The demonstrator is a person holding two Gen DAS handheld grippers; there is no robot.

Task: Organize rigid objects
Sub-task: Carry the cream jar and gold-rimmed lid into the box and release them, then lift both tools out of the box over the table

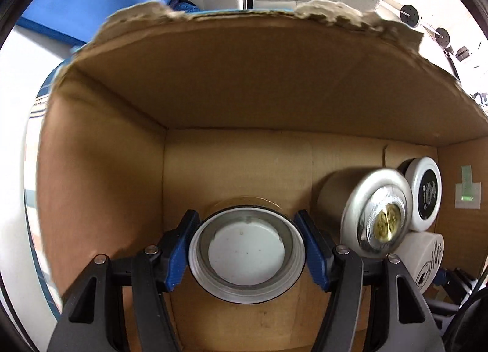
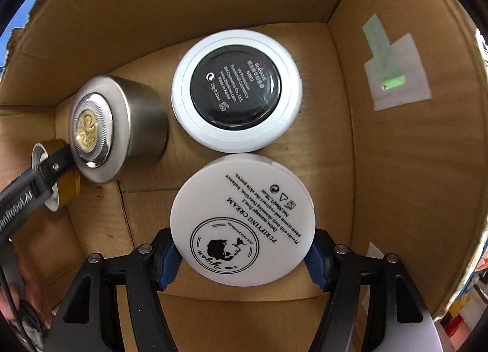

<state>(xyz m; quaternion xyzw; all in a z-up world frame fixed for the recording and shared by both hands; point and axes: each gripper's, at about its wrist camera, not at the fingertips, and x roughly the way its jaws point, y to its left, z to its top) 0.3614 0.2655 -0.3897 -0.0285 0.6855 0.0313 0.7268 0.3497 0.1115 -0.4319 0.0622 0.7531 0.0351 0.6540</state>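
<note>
Left gripper [image 1: 247, 256] is clamping its blue pads [image 1: 176, 256] on the open-topped gold jar [image 1: 246, 257], inside the cardboard box [image 1: 100, 187]. To the right a silver jar [image 1: 364, 211] with a gold emblem is lying next to the black-faced white compact [image 1: 425, 196], which is sitting above a white printed jar [image 1: 422, 259].

Both wrist cameras look close-up into the same cardboard box [image 1: 244, 83]. The left view faces its far wall from low inside; the right view looks down onto the floor. Both share the silver jar [image 1: 375, 211] at right of the left frame, at left [image 2: 119, 126] of the right.
</note>
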